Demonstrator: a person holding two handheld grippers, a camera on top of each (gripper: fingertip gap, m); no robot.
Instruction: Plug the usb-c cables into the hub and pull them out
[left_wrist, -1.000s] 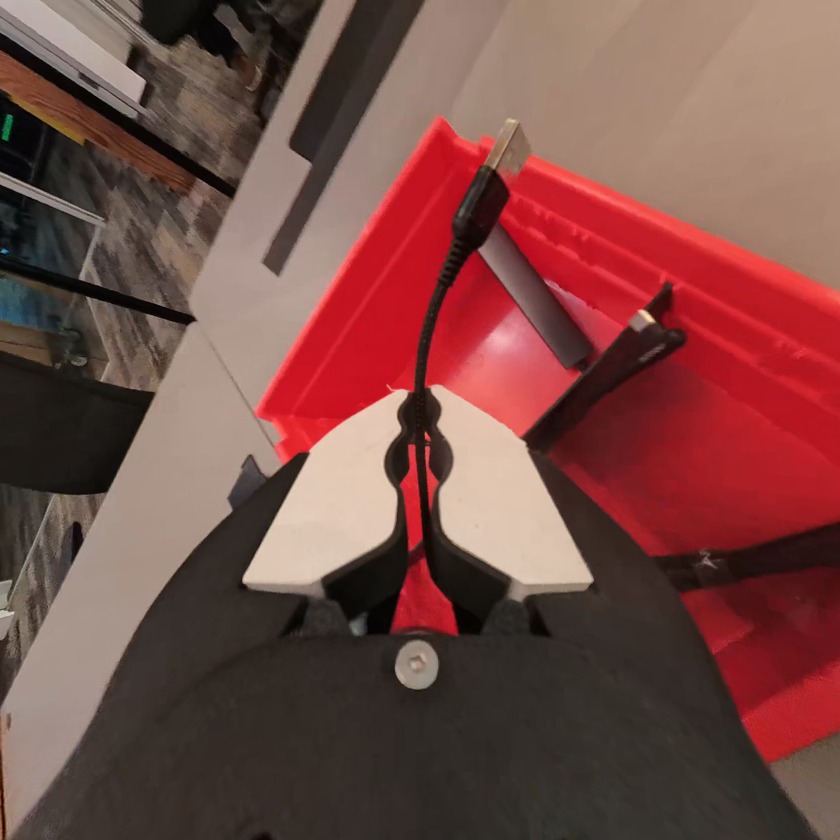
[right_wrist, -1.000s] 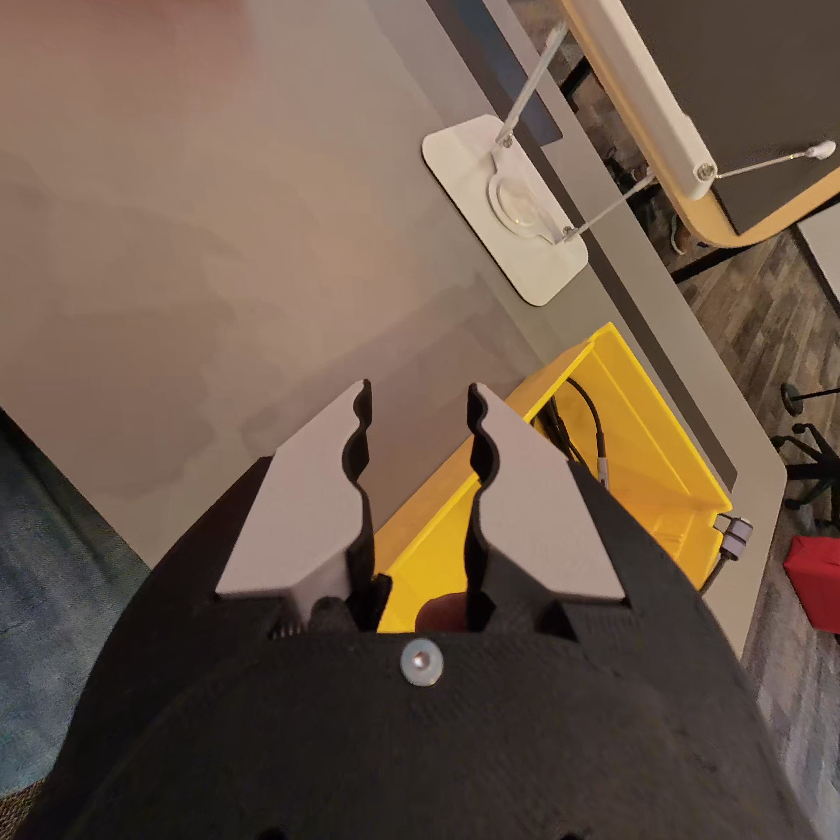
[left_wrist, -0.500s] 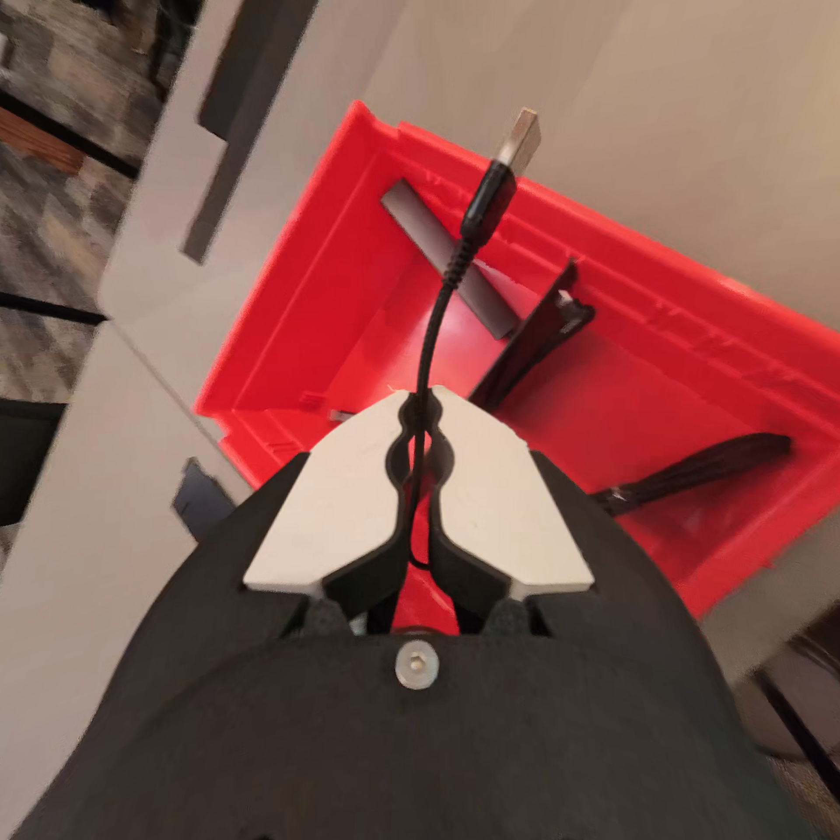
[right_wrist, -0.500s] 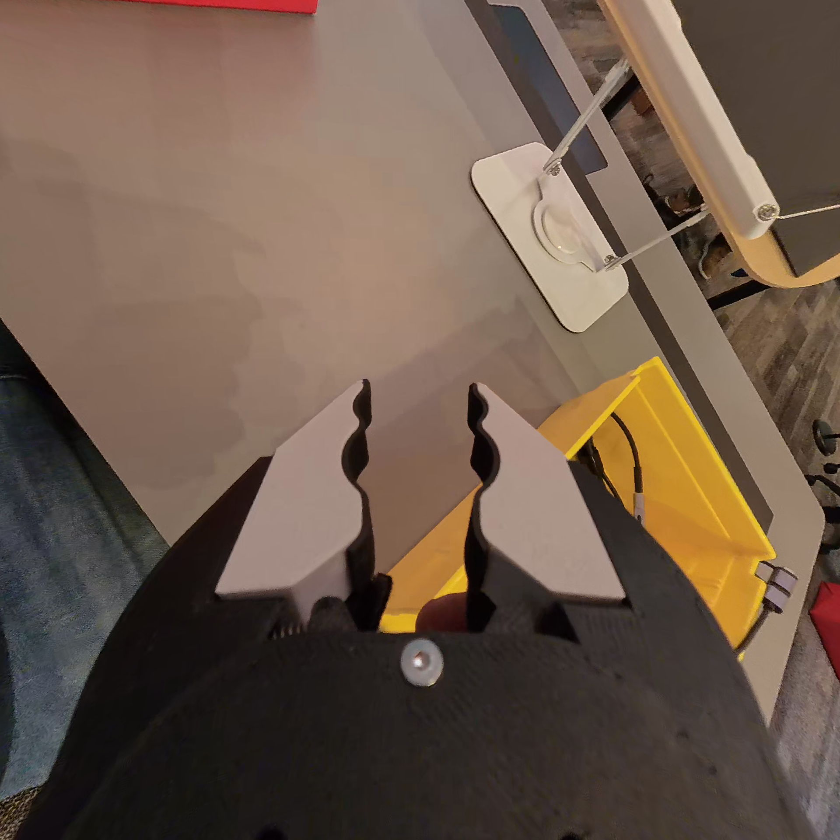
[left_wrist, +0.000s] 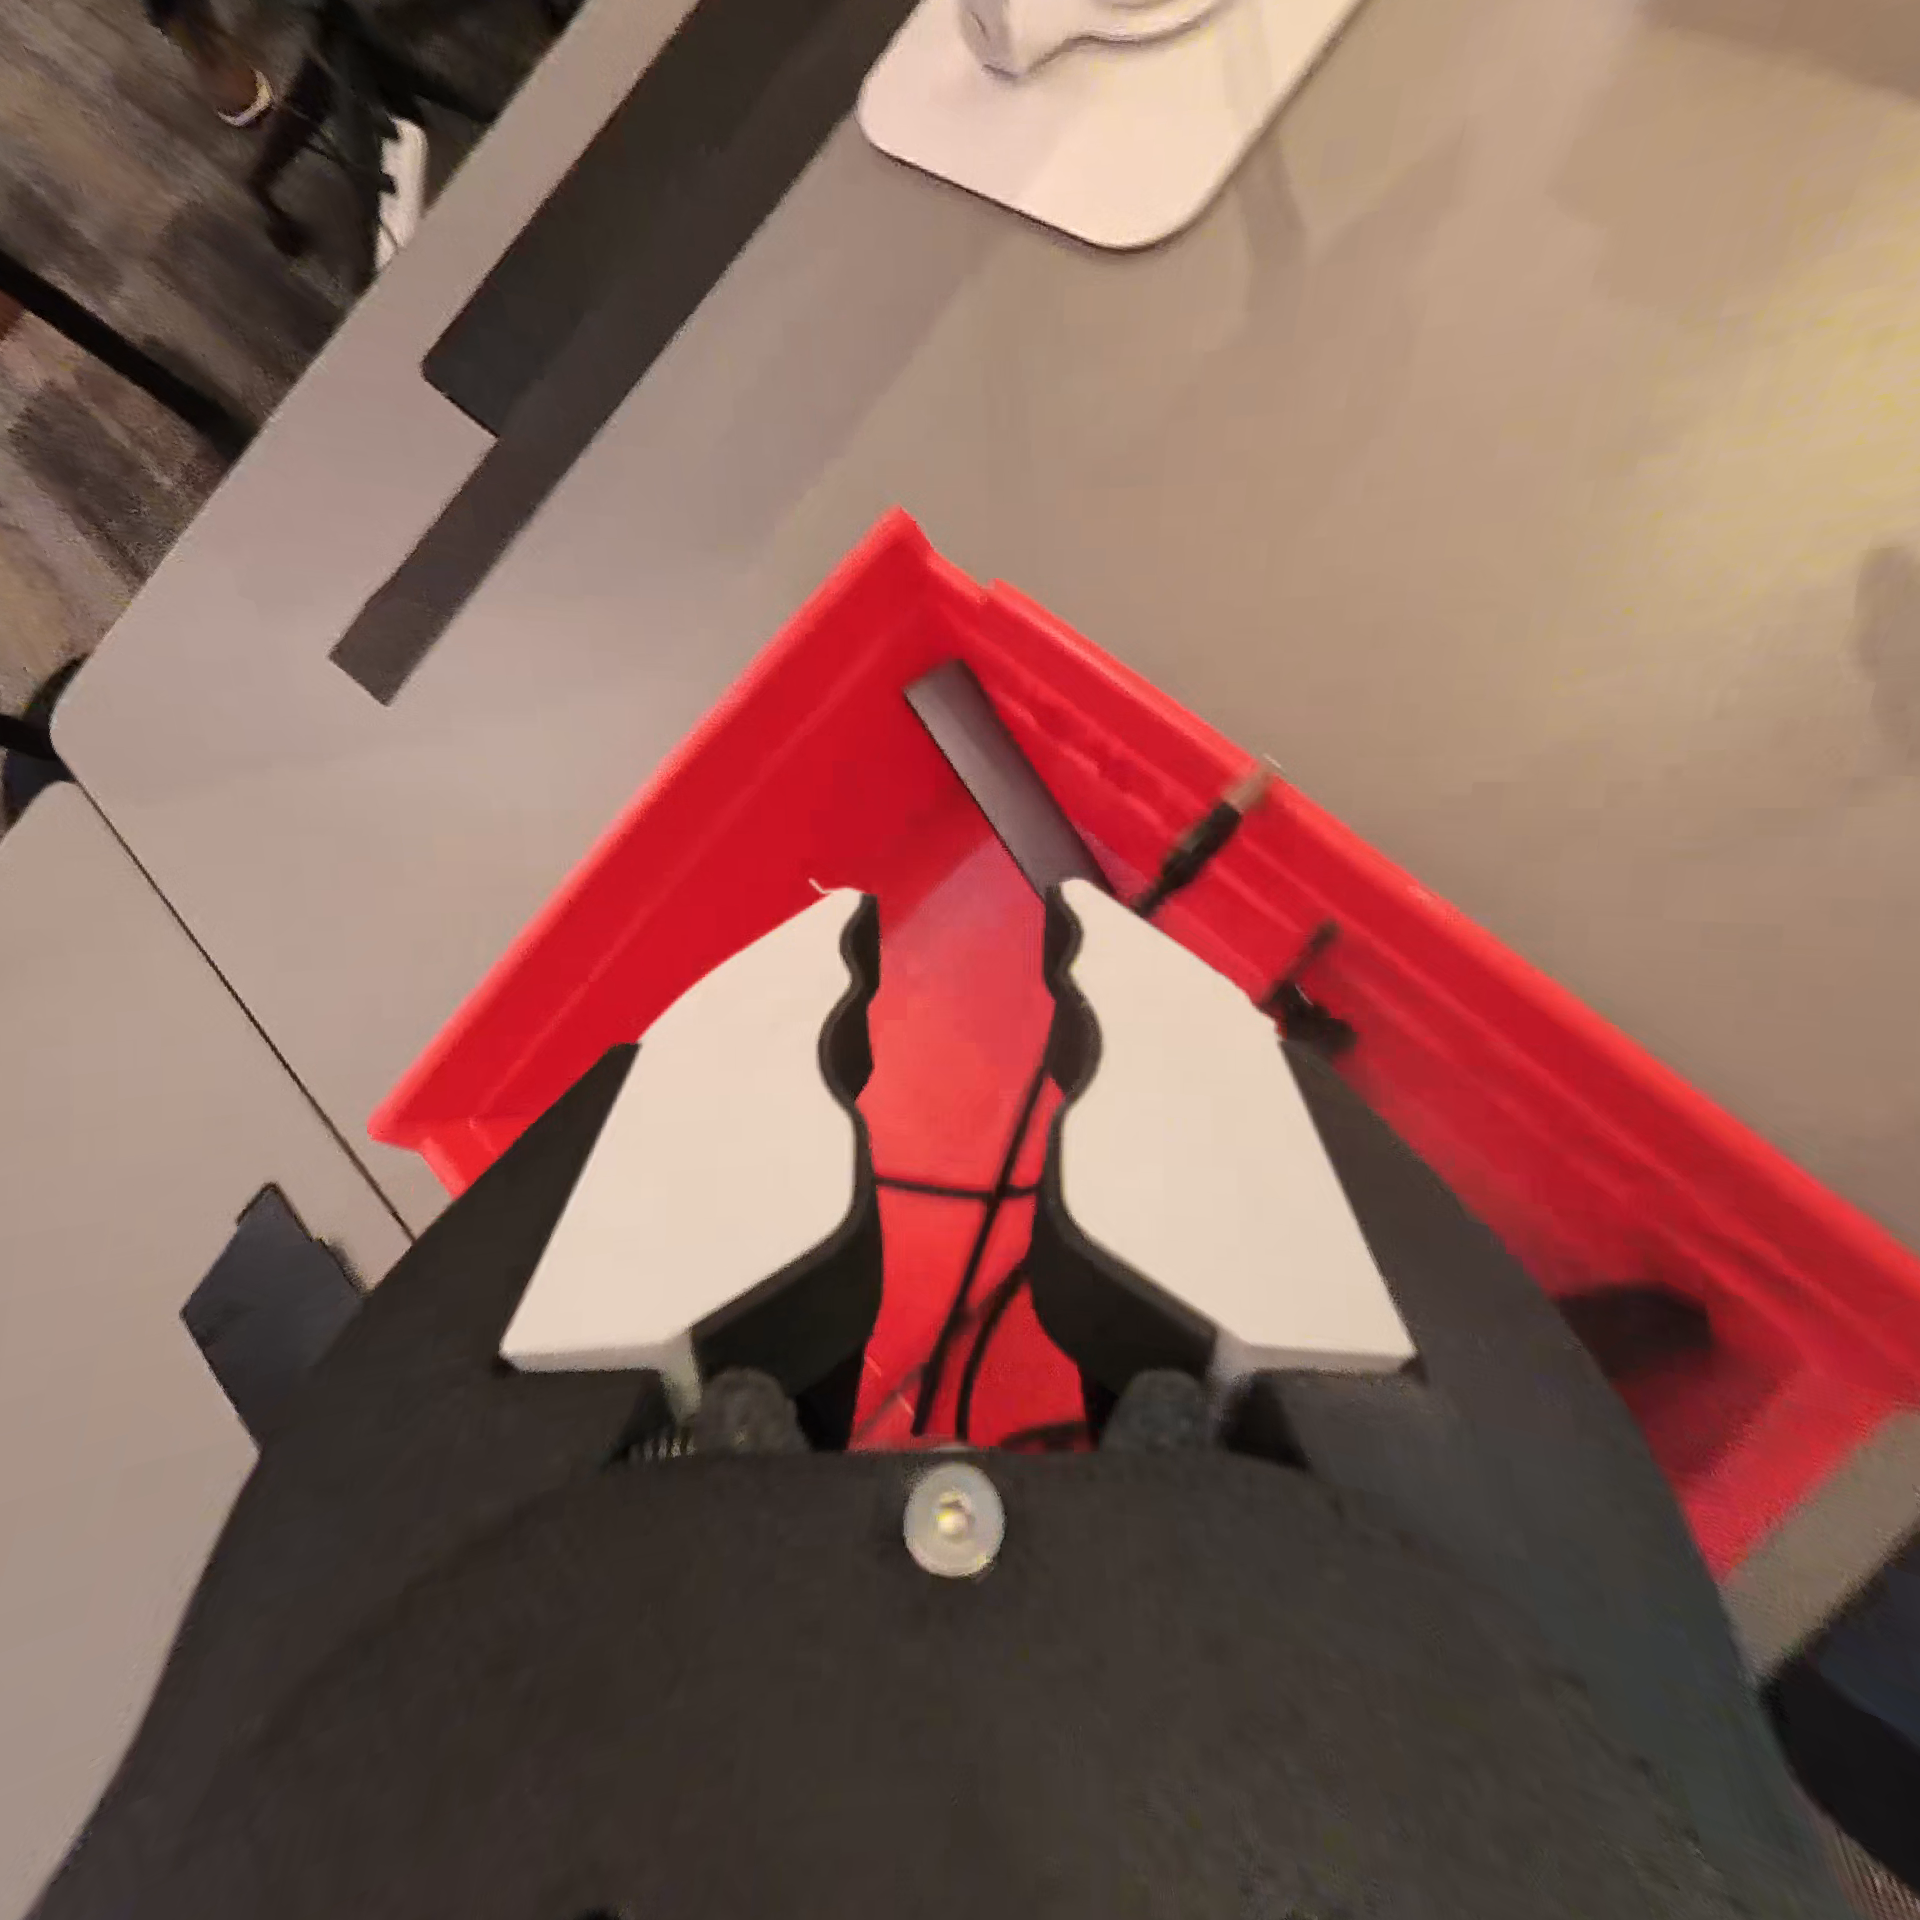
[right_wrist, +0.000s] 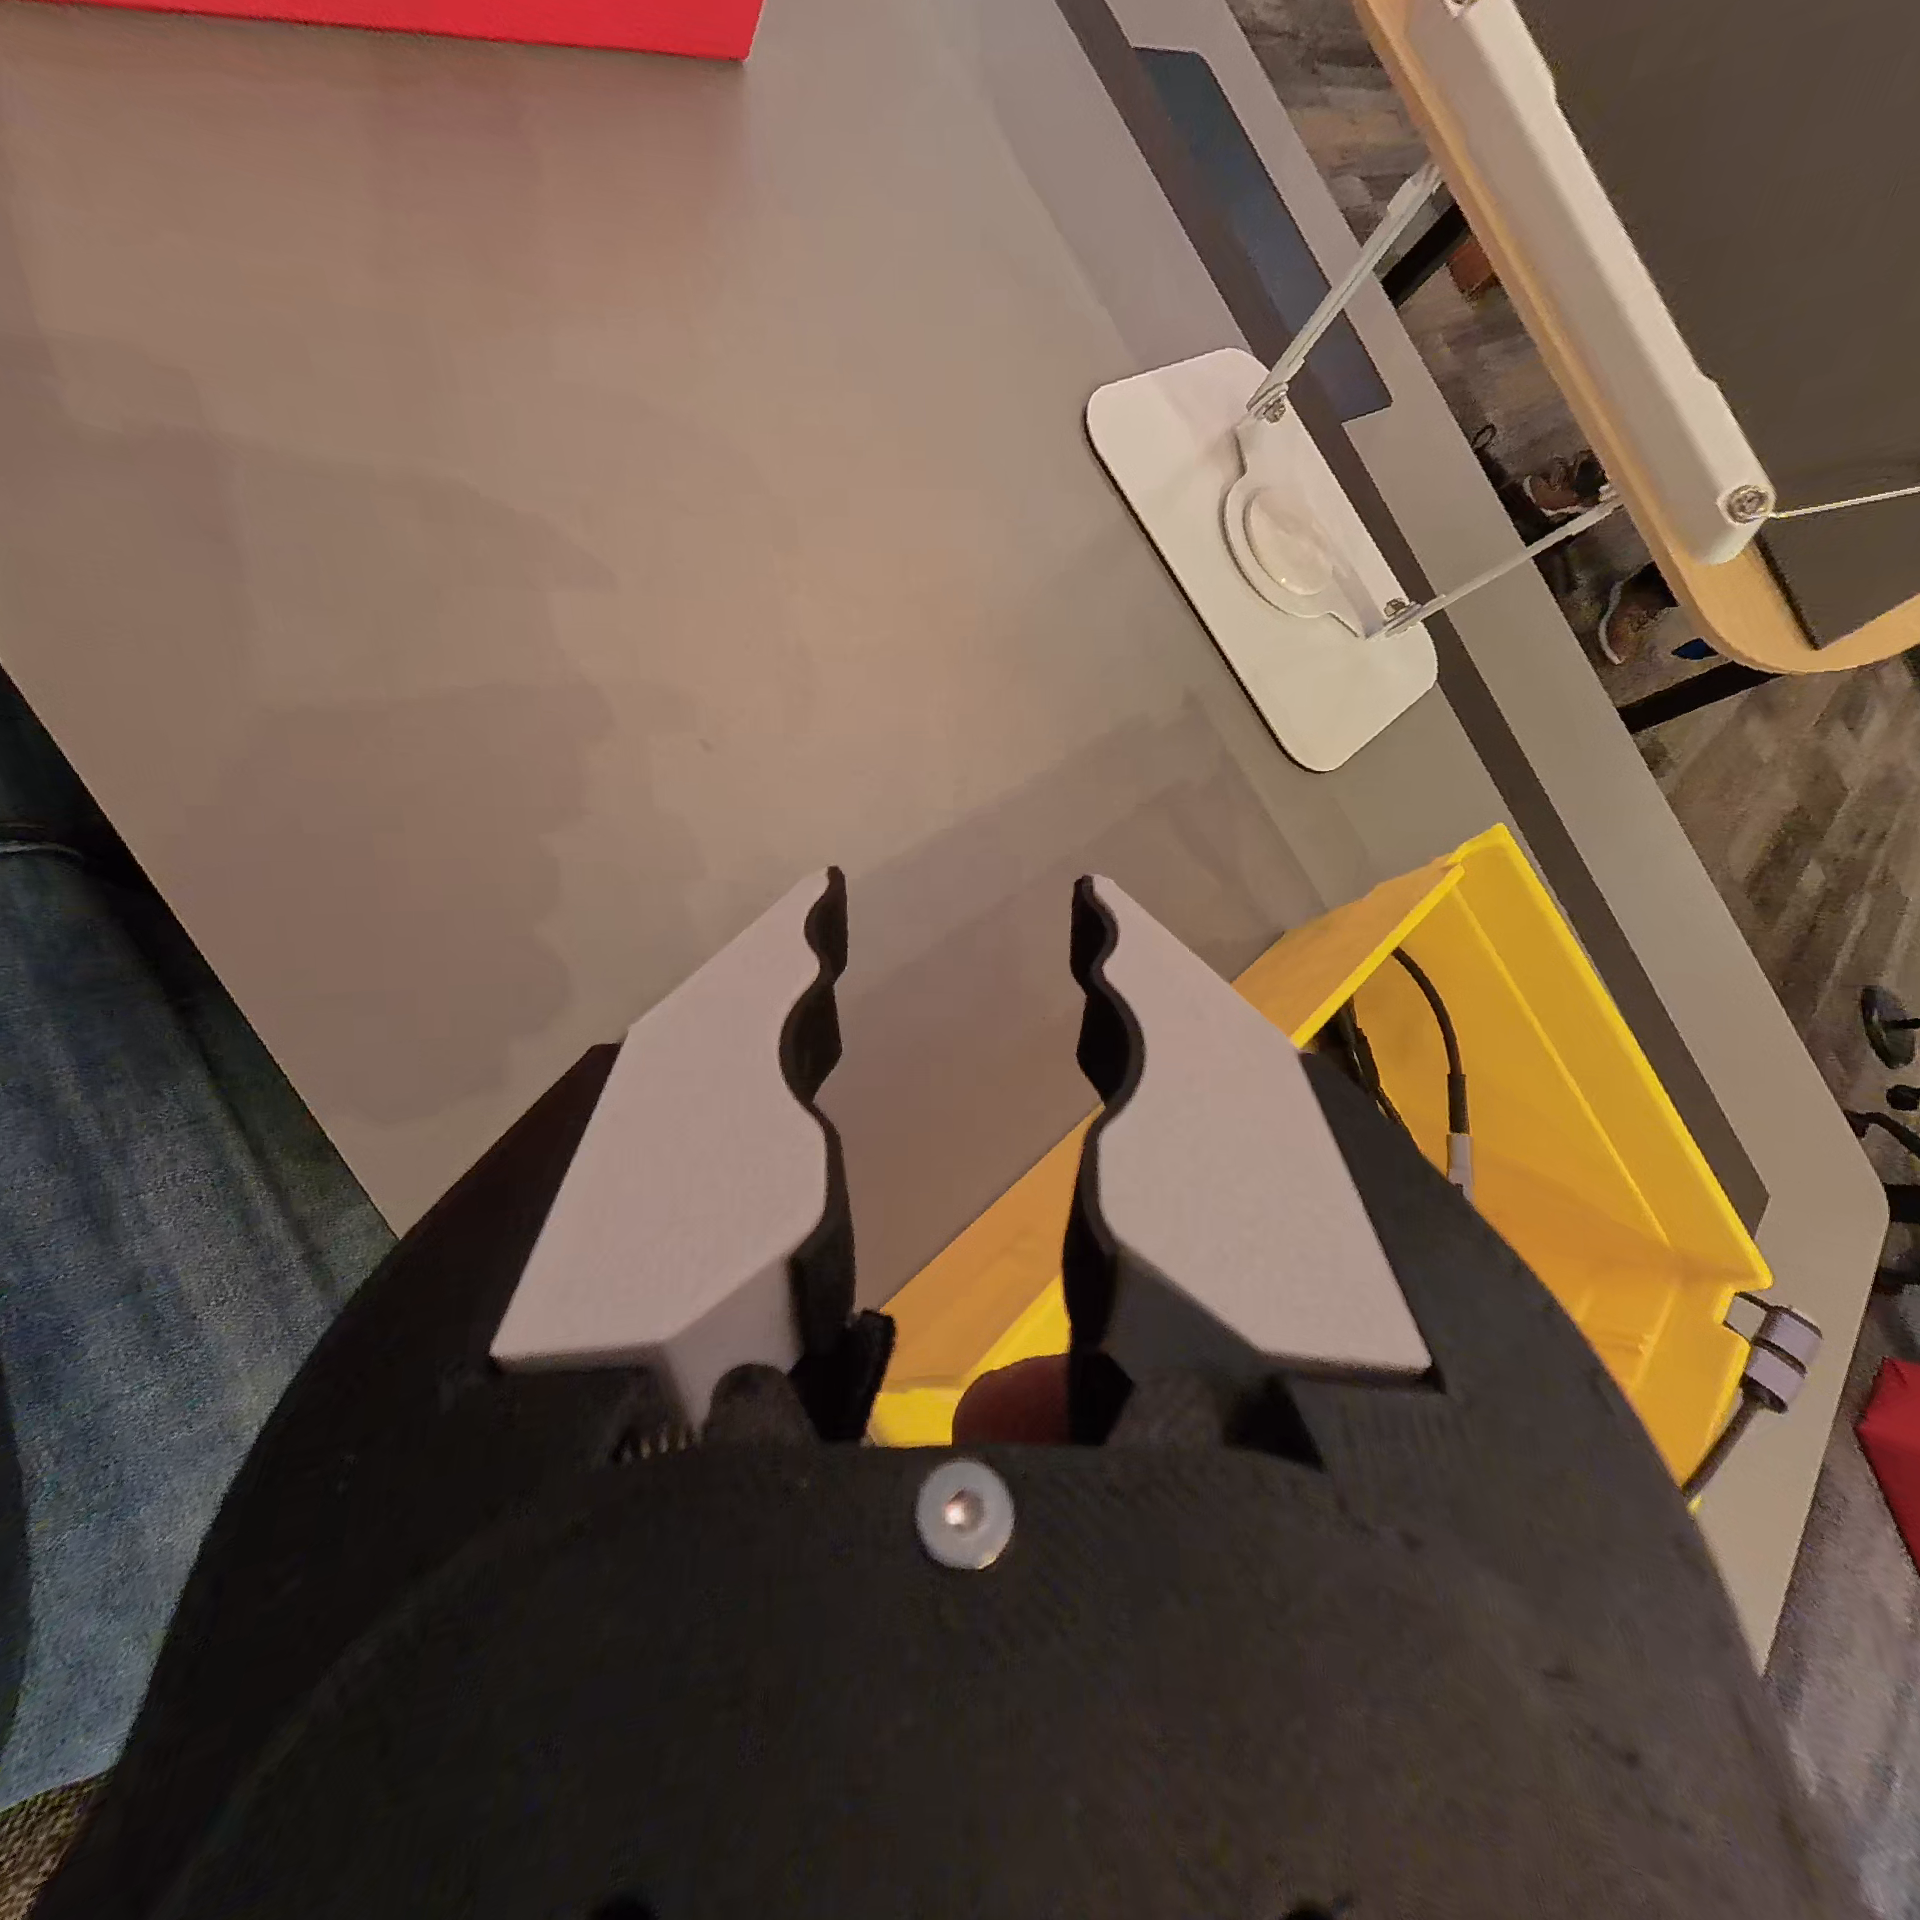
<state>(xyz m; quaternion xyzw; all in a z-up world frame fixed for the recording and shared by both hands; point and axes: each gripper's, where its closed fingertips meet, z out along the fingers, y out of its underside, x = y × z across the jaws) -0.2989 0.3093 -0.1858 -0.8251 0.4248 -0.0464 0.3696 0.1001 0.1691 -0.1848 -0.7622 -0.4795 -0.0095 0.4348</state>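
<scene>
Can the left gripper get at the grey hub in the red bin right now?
Probably yes: the left gripper is open above the red bin, and the grey hub lies uncovered just beyond its fingertips.

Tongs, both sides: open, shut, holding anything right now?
Left tongs: open, holding nothing; they are above the red bin.
Right tongs: open, empty.

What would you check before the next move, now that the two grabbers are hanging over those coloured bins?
1. Left gripper empty: ok, fingers apart, nothing between them.
2. Thin black braided cable inside the red plastic bin: not ok, its metal plug rests over the rim.
3. Flat grey bar-shaped hub reachable: ok, it lies in the bin's corner, partly hidden by one finger.
4. Right gripper ready: ok, open and empty.
5. Yellow plastic bin cables free: cannot tell, mostly hidden.
</scene>
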